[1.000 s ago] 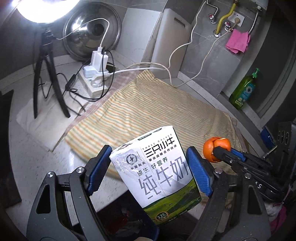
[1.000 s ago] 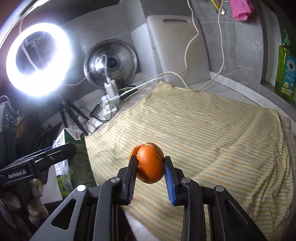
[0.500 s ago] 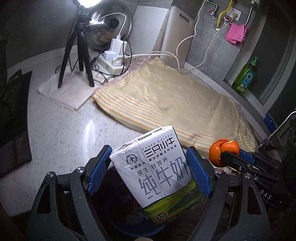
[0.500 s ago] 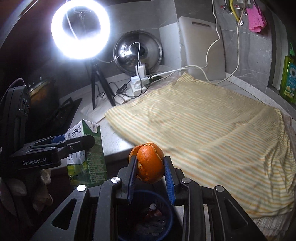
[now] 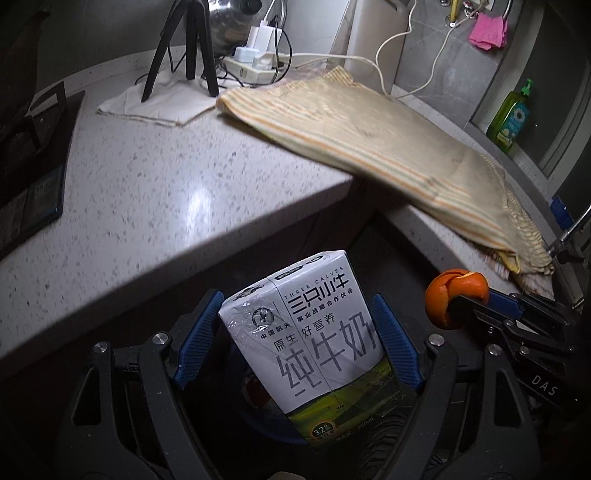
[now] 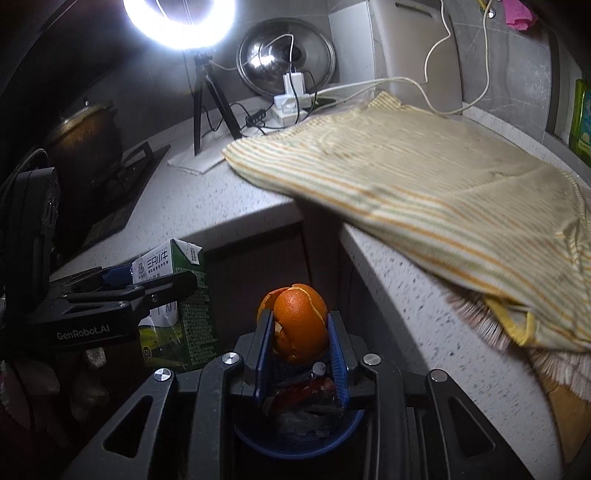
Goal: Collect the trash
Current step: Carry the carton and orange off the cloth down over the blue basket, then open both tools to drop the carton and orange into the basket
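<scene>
A white and green milk carton (image 5: 310, 332) stands tilted between the blue pads of my left gripper (image 5: 295, 310), which is shut on it. In the right wrist view the same carton (image 6: 184, 317) shows at the left, with the left gripper (image 6: 122, 291) clamped across it. My right gripper (image 6: 300, 325) is shut on a curled orange peel (image 6: 299, 317); the peel (image 5: 454, 299) also appears at the right of the left wrist view. Both hang in front of the counter, over a blue trash bin (image 6: 295, 446) with wrappers inside.
The speckled grey counter (image 5: 147, 192) edge lies just ahead, with a striped cloth (image 5: 388, 147) hanging over its corner. Farther back are a tripod (image 5: 184, 48) with a ring light (image 6: 181, 18), a power strip (image 5: 251, 62), a steel lid (image 6: 286, 55) and a green soap bottle (image 5: 513, 114). A stove (image 6: 110, 192) sits left.
Both grippers have pulled back off the counter and sunk below its edge, still holding carton and peel. The blue bin now shows under them.
</scene>
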The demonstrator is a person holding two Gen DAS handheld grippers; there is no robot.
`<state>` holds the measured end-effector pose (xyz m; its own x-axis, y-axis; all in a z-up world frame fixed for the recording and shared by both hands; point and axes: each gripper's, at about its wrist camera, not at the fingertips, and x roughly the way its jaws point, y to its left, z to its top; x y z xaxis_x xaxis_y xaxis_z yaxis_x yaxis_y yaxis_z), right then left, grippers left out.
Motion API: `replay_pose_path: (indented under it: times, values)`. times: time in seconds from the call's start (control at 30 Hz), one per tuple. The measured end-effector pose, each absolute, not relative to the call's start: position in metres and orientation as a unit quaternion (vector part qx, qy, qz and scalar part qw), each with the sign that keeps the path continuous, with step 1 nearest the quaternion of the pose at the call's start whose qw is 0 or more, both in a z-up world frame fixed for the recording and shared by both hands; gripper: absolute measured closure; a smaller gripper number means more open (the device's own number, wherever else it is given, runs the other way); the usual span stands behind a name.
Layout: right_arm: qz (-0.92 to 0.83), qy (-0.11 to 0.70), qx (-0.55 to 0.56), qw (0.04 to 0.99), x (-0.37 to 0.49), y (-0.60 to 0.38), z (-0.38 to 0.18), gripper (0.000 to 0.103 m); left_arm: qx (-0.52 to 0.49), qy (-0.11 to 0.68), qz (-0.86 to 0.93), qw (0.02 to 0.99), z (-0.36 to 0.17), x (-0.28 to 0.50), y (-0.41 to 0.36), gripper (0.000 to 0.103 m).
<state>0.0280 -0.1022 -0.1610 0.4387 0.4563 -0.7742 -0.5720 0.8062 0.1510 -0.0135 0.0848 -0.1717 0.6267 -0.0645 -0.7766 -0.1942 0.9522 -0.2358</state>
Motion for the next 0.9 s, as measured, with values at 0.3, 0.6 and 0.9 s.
replay_pose_path:
  times: [0.3,0.6,0.9]
  values:
    - [0.297,0.458,-0.086,0.833,0.026,-0.098,-0.194,0.075,-0.15,0.457,0.044,0.875,-0.202,-0.015,0.081,0.019]
    - [0.287,0.481,-0.097,0.823,0.023,-0.1,-0.223,0.074,-0.141,0.49,0.05,0.859,-0.235,-0.012,0.073,0.019]
    - [0.276,0.496,-0.108,0.816,0.028,-0.097,-0.244,0.074,-0.13,0.509,0.056,0.849,-0.255,-0.001,0.067,0.024]
